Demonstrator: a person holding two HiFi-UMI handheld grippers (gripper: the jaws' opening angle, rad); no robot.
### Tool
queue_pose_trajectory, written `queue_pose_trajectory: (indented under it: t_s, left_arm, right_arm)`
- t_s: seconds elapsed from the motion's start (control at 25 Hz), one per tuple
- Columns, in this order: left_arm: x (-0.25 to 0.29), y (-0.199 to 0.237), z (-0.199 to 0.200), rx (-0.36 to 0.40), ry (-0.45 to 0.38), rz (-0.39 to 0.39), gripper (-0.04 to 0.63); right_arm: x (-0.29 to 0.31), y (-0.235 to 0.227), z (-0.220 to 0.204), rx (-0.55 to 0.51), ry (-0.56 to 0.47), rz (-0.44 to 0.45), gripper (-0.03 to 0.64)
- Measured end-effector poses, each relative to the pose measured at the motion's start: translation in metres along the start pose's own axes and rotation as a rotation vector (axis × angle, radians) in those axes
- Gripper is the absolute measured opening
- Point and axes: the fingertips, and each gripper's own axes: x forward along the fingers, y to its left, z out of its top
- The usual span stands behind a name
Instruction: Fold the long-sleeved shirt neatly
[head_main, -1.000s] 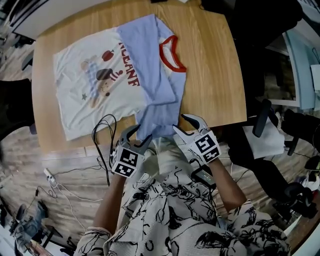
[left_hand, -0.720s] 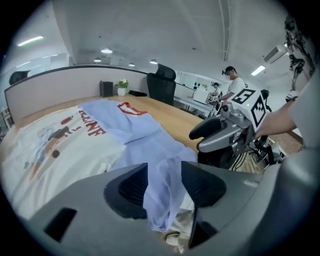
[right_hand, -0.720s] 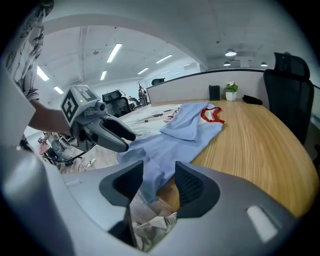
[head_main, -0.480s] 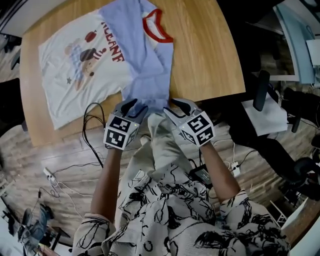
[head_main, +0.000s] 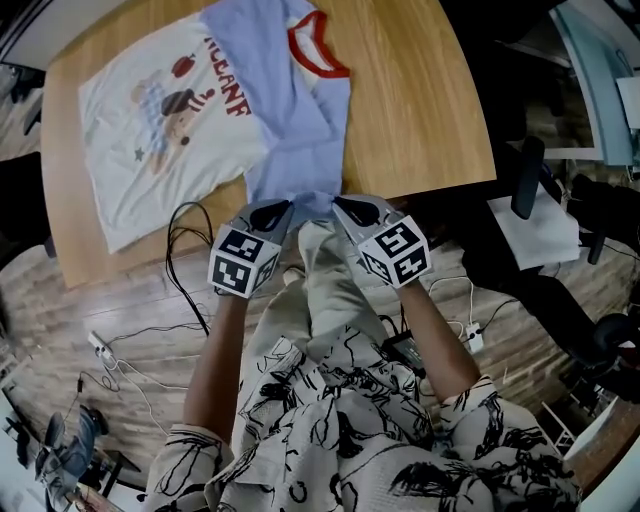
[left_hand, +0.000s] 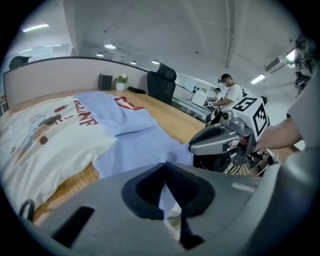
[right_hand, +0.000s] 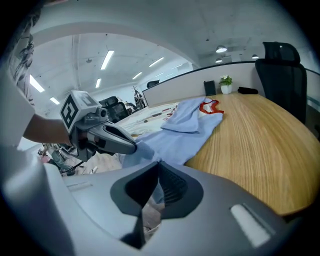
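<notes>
**Both grippers pinch the blue cloth at the near table edge**

Both forearms reach out from the body, side by side. The left gripper (head_main: 272, 212) and right gripper (head_main: 349, 207) slant down and away, marker cubes up, tips near each other. Each has its jaws closed on the blue part of the long-sleeved shirt (head_main: 160, 140), which lies spread on the wooden table (head_main: 420, 100), blue cloth draping over the near edge.

The shirt's far edge is cut off at the top of the head view. The grippers cover the pinched cloth, so cuff or fold cannot be told.

A second ago both pairs of jaws stood apart around the cloth; they have just closed on it.
</notes>
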Motion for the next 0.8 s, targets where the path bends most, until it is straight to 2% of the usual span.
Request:
queue_pose_trajectory:
  t_s: [0.16, 0.32, 0.44, 0.68, 0.8]
  left_arm:
    - [-0.007, -0.002, 0.004, -0.001, -0.039, 0.004, 0.012]
    - [-0.032, -0.006, 0.031, 0.023, -0.125, 0.030, 0.012]
    - [-0.061, -0.011, 0.061, 0.069, -0.191, 0.051, 0.012]
    - [-0.111, -0.005, 0.149, 0.199, -0.323, 0.111, 0.012]
    - [-0.128, 0.004, 0.185, 0.239, -0.359, 0.125, 0.012]
  right_arm:
    - [-0.004, 0.004, 0.007, -0.029, -0.015, -0.007, 0.018]
    - [-0.023, 0.008, 0.042, -0.062, -0.084, -0.024, 0.018]
    - [-0.043, 0.016, 0.084, -0.090, -0.151, -0.027, 0.018]
    - [-0.074, 0.023, 0.183, -0.202, -0.274, -0.037, 0.018]
    - [-0.079, 0.021, 0.226, -0.242, -0.307, -0.042, 0.017]
